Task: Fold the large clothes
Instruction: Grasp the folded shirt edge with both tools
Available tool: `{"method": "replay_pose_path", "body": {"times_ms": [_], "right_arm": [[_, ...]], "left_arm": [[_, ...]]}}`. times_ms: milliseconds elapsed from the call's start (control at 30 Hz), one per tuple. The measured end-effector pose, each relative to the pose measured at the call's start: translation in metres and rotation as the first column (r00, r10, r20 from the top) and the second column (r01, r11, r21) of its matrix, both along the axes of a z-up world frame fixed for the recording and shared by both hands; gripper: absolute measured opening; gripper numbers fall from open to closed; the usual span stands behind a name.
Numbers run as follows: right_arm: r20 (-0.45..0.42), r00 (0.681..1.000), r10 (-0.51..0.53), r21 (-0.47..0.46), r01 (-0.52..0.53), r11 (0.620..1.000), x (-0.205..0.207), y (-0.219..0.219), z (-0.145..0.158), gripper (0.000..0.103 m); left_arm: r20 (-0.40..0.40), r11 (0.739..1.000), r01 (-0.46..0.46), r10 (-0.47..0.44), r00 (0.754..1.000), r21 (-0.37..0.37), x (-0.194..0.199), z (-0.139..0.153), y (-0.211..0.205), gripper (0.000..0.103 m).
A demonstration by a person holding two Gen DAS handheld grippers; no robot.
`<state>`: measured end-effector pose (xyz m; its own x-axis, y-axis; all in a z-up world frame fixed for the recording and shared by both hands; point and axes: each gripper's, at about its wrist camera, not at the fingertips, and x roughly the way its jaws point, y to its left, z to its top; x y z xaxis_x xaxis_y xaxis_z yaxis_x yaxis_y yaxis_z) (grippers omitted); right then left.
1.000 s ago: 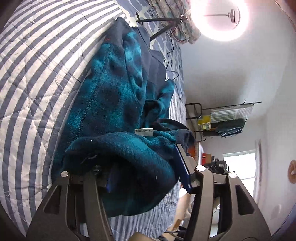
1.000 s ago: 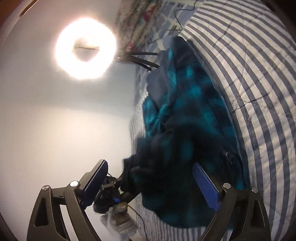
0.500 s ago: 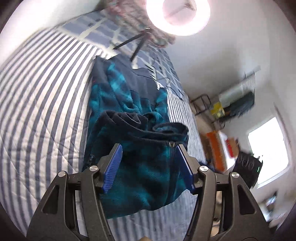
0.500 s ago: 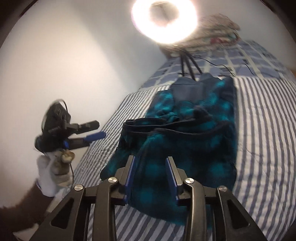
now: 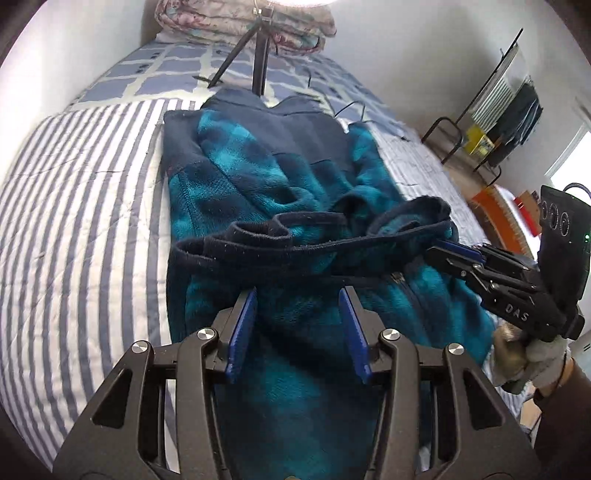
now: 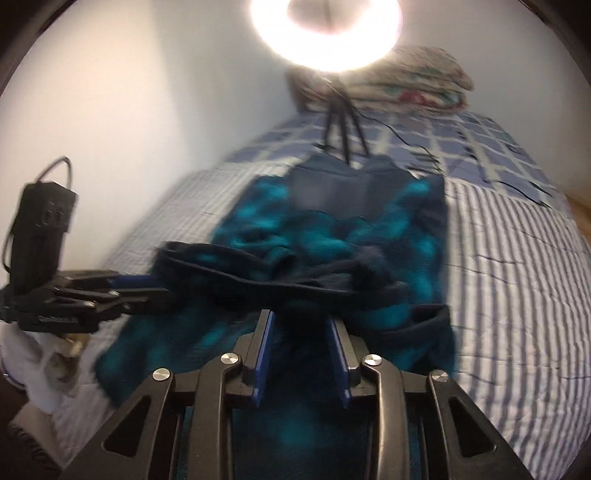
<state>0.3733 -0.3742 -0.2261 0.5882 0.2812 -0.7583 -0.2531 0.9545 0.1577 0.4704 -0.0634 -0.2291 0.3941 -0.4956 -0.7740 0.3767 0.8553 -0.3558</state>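
A teal and navy plaid fleece garment (image 5: 295, 192) lies on the striped bed, its dark hem (image 5: 314, 243) folded up in a loose band across its middle. My left gripper (image 5: 297, 295) hovers over the near half. Its jaws are closing, with fleece below them but nothing pinched. My right gripper (image 6: 300, 317) is just short of the hem (image 6: 295, 280). Its jaws are closing to a narrow gap, and no fabric shows between the pads. In the left wrist view the right gripper (image 5: 439, 253) reaches the hem's right end. In the blurred right wrist view the left gripper (image 6: 147, 290) is at the garment's left edge.
A striped quilt (image 5: 81, 221) covers the bed, with a checked part farther back. A tripod (image 5: 258, 62) with a ring light (image 6: 325, 33) stands just beyond the garment, in front of a folded floral blanket (image 5: 240, 18). A cable (image 5: 347, 109) lies nearby. A rack (image 5: 498, 110) stands past the bed's right side.
My left gripper, shut on the fleece a second ago, has let go and drawn back. The right jaws have narrowed from wide open. Both views have rolled upright, and the hem now lies folded over.
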Motion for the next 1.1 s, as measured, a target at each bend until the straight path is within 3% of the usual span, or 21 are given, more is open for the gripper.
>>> {"method": "replay_pose_path", "body": {"times_ms": [100,200,300,400,467,533,600,767,933,1100], "right_arm": [[-0.076,0.995,-0.063,0.037,0.066,0.997,0.016,-0.016,-0.023,0.012],[-0.119,0.988,-0.099,0.046,0.105,0.993,0.022,-0.022,-0.044,0.004],[-0.122,0.989,-0.086,0.008,0.088,0.996,0.020,-0.017,-0.038,0.004],[-0.149,0.989,-0.019,0.039,0.025,0.999,0.018,-0.020,-0.017,0.012],[-0.115,0.993,0.017,0.107,-0.005,0.994,0.012,-0.032,0.001,0.026],[-0.075,0.997,0.018,0.126,-0.008,0.992,0.010,-0.045,0.012,0.034],[-0.058,0.998,-0.008,0.136,0.015,0.991,0.018,-0.061,0.021,0.036],[-0.031,0.996,-0.086,0.126,0.089,0.988,0.057,-0.086,0.027,0.027],[-0.029,0.993,-0.115,0.126,0.118,0.985,0.105,-0.082,0.017,0.021],[-0.051,0.993,-0.104,0.055,0.107,0.993,0.153,-0.058,-0.004,0.020]], "left_arm": [[-0.041,1.000,0.006,-0.006,0.999,0.005,0.017,-0.022,-0.003,0.044],[-0.033,0.999,0.022,-0.023,0.999,-0.034,0.022,-0.034,-0.001,0.043],[-0.051,0.997,0.025,-0.029,0.998,-0.076,0.023,-0.033,0.008,0.043],[-0.079,0.990,0.032,-0.043,0.996,-0.136,0.024,-0.017,0.023,0.043],[-0.062,0.986,0.011,-0.021,0.998,-0.168,0.029,0.000,0.038,0.044],[-0.043,0.981,-0.018,0.010,0.999,-0.195,0.040,0.011,0.055,0.058],[-0.049,0.975,-0.061,0.052,0.997,-0.215,0.057,0.018,0.070,0.062],[-0.049,0.965,-0.164,0.157,0.986,-0.207,0.103,0.022,0.094,0.062],[-0.057,0.966,-0.179,0.171,0.984,-0.184,0.139,0.014,0.089,0.062],[-0.075,0.966,-0.196,0.185,0.980,-0.169,0.163,-0.005,0.074,0.062]]}}
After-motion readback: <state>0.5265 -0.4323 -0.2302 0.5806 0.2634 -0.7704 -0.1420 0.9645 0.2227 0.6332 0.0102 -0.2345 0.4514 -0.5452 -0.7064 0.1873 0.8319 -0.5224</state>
